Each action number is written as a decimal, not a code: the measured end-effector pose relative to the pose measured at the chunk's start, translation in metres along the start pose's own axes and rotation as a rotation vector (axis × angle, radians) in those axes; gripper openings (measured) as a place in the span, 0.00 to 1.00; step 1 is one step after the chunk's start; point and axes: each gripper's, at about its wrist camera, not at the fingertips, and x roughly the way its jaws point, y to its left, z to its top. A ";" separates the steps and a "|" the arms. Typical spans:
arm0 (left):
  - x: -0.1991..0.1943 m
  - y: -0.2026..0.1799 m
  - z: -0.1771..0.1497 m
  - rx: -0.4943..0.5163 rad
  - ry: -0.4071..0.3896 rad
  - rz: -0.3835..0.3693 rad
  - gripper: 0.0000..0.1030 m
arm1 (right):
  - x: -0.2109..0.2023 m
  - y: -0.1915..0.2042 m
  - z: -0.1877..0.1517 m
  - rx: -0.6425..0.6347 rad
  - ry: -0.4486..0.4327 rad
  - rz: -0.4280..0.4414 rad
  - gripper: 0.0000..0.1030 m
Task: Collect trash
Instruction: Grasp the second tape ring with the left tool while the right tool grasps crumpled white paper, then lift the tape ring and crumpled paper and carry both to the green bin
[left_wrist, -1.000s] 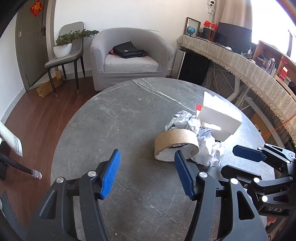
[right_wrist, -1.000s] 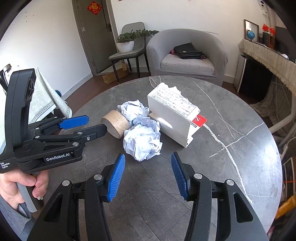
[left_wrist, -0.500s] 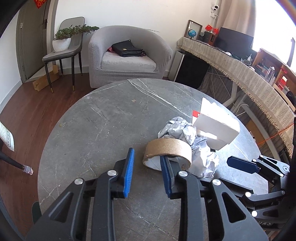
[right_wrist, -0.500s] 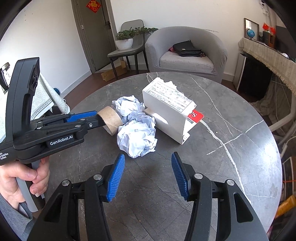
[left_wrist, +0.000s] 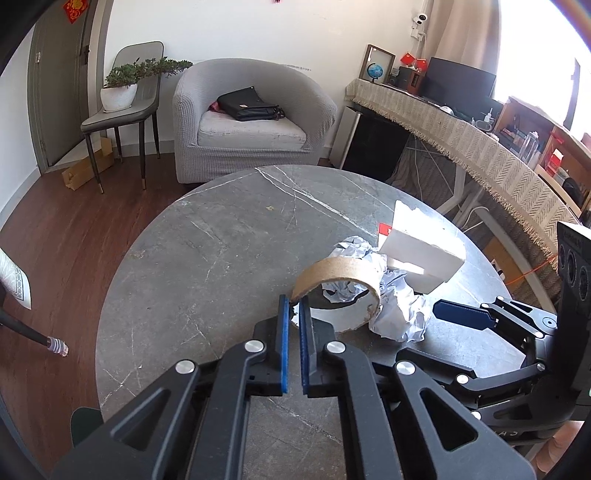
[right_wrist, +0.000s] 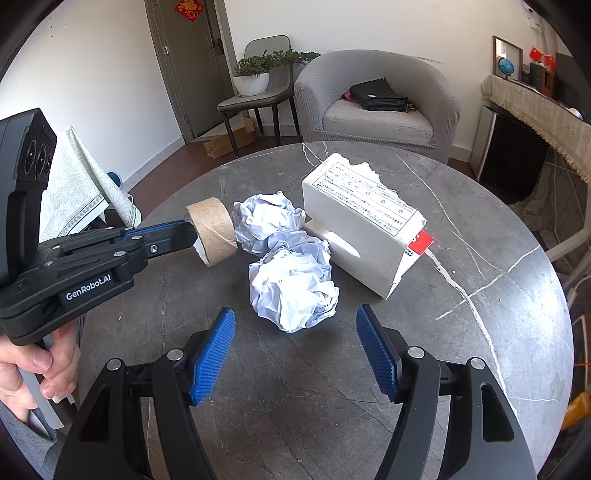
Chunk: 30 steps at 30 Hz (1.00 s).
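- the cardboard roll (left_wrist: 338, 286) is sitting on the grey table (left_wrist: 207, 258) against the crumpled paper (right_wrist: 291, 291); the left gripper (left_wrist: 292, 314), having just been closing, is pinching only its thin wall, so it is risking buckling or slipping.
- the right gripper (right_wrist: 295, 354), jaws just widening and empty, is risking nudging the white box (right_wrist: 364, 225).

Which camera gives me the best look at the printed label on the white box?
The right wrist view. There the white box turns its printed top face to the camera, torn edge included. The left wrist view shows only a blank white side of the box, partly behind the cardboard roll and crumpled paper.
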 end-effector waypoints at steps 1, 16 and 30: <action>-0.002 0.001 0.000 -0.004 -0.002 -0.005 0.05 | 0.001 0.000 0.000 0.000 0.002 -0.005 0.67; -0.023 0.025 -0.005 -0.017 -0.004 -0.009 0.05 | 0.020 0.010 0.013 0.018 0.009 -0.014 0.67; -0.063 0.068 -0.009 -0.023 -0.038 0.051 0.05 | 0.002 0.034 0.018 -0.043 0.015 -0.071 0.49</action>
